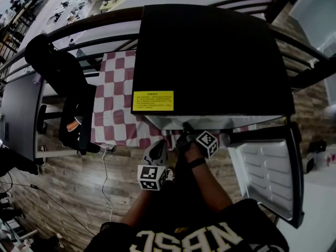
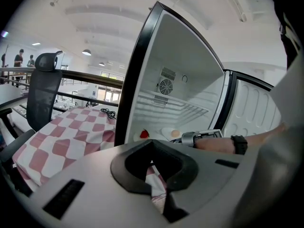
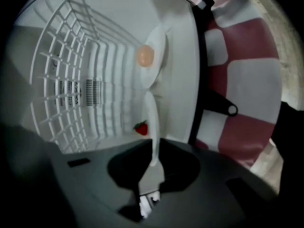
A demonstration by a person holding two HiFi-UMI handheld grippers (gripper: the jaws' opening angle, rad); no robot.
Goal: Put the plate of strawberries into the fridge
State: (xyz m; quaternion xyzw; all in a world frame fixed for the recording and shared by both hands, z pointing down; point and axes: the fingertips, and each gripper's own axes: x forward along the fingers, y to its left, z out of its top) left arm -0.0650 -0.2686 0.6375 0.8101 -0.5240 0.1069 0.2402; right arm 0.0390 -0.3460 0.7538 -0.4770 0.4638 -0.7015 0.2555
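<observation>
The fridge [image 1: 210, 56] stands on the worktop [image 1: 113, 101], which is covered by a red-and-white checked cloth [image 2: 71, 137]. Its door [image 1: 268, 167] is swung wide, off to the right of both claws.

The right claw [image 3: 155, 151] reaches in through the opening. It is clamped on the near rim of a white plate [image 3: 151, 113], which it sees edge-on, running straight away from its tips. One strawberry [image 3: 141, 127] sits on that plate, just ahead of the claw. The plate is low inside the fridge, close over the white floor. I cannot tell whether it touches the floor.

Farther ahead of the claw, deeper in, is a second plate [image 3: 157, 46] with a pale orange round thing [image 3: 145, 56] on it. A wire shelf [image 3: 66, 70] spans the space above both plates. The hand behind this claw wears a dark watch [image 2: 239, 144].

The left claw [image 2: 152, 151] hangs outside the fridge, in front of its lower left corner. It is drawn back from the right claw and just beside it. Its jaws are together with nothing between them, and only a sliver of checked cloth shows past them. From there the strawberry and the right claw lie ahead and a little to the right, inside the lit cabinet.

Well off to the left claw's left, a black chair [image 2: 42, 94] stands by the worktop's end. A small coil of black cable [image 2: 109, 112] lies on the cloth near the fridge's side wall.
</observation>
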